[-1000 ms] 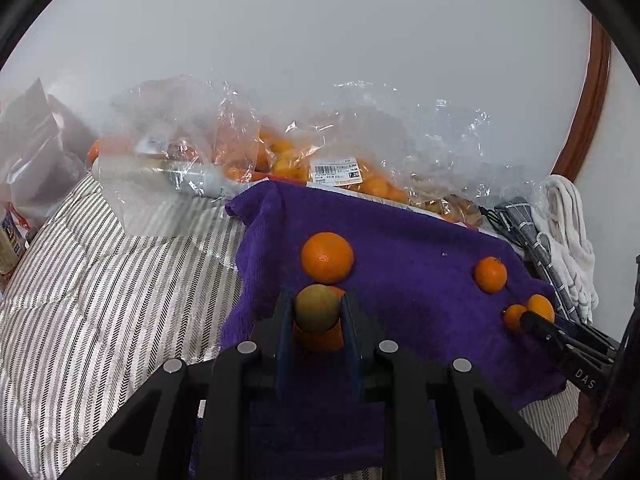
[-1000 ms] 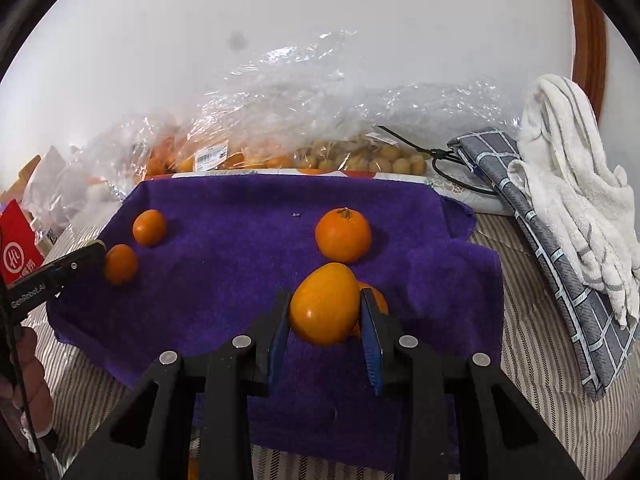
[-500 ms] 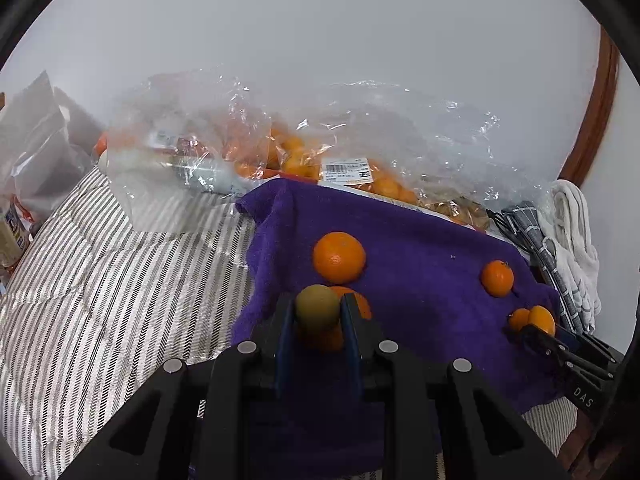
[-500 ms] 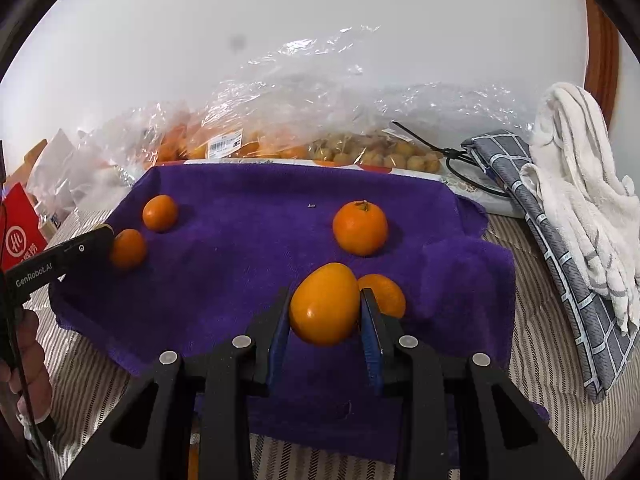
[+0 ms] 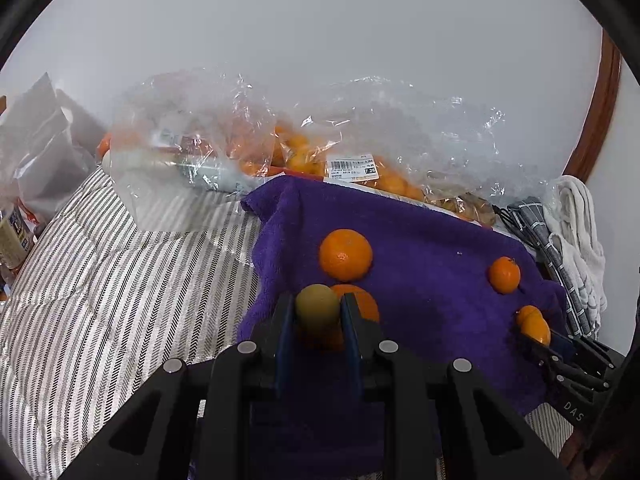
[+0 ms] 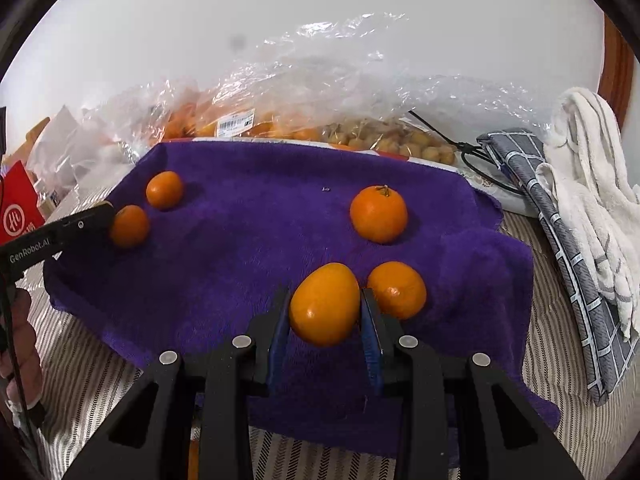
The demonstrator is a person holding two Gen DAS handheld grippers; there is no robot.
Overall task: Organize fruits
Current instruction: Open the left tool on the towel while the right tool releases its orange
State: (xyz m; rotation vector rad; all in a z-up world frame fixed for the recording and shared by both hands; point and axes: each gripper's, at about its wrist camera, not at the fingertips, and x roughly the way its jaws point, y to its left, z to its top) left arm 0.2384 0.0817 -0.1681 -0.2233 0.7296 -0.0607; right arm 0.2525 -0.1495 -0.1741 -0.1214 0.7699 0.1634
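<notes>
Purple towel (image 6: 256,248) already carries four oranges, while one fruit is held tight in each gripper, not yet placed.

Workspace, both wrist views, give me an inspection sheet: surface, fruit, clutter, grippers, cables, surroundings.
Surface: purple towel spread over a striped bedcover.
Job's things: four oranges lie loose on the towel: two at its left side, two at its right side.
Clutter: clear plastic bags of fruit behind the towel; grey checked cloth and white towel on the right; red packet on the left.
Grippers: left gripper shut on a greenish fruit; right gripper shut on an oval orange fruit.
Cables: black cord beside the checked cloth.
Surroundings: plain white wall; wooden frame edge.
</notes>
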